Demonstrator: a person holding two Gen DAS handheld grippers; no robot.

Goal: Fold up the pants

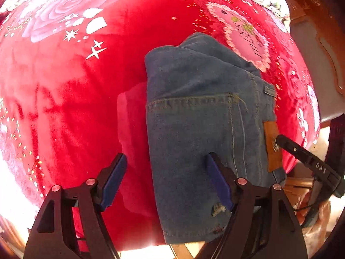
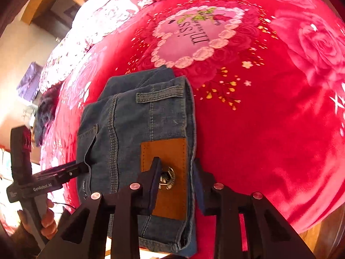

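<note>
Denim pants (image 1: 200, 129), folded into a compact blue bundle, lie on a bed covered by a red plush blanket (image 1: 64, 108) printed with pale roses, white stars and a heart-shaped wreath of flowers (image 2: 194, 36). The bundle sits at the near edge of the bed, below the heart motif, with a back pocket and its yellow stitching turned upward.

Left wrist view: the left gripper (image 1: 166, 181) points steeply down at the near left part of the pants. Its jaws stand wide apart; the left blue pad (image 1: 114, 183) is over bare blanket just beside the denim edge, the right pad is over the cloth, and neither presses on anything. At the right edge of the bundle a brown leather patch (image 1: 272, 146) shows on the waistband, with one black finger of the other tool reaching it.

Right wrist view: the right gripper (image 2: 176, 183) straddles the waistband (image 2: 170, 112) at the bundle's right side. Its jaws are narrowly spaced, one finger over the leather patch beside a metal button (image 2: 168, 178), the other at the outer edge of the band next to the blanket; whether the pads actually pinch the cloth cannot be told. A belt loop (image 2: 159, 96) lies flat further along the band. At lower left a hand (image 2: 46, 218) grasps the handle of the left gripper, whose tip touches the pants' left edge.
</note>
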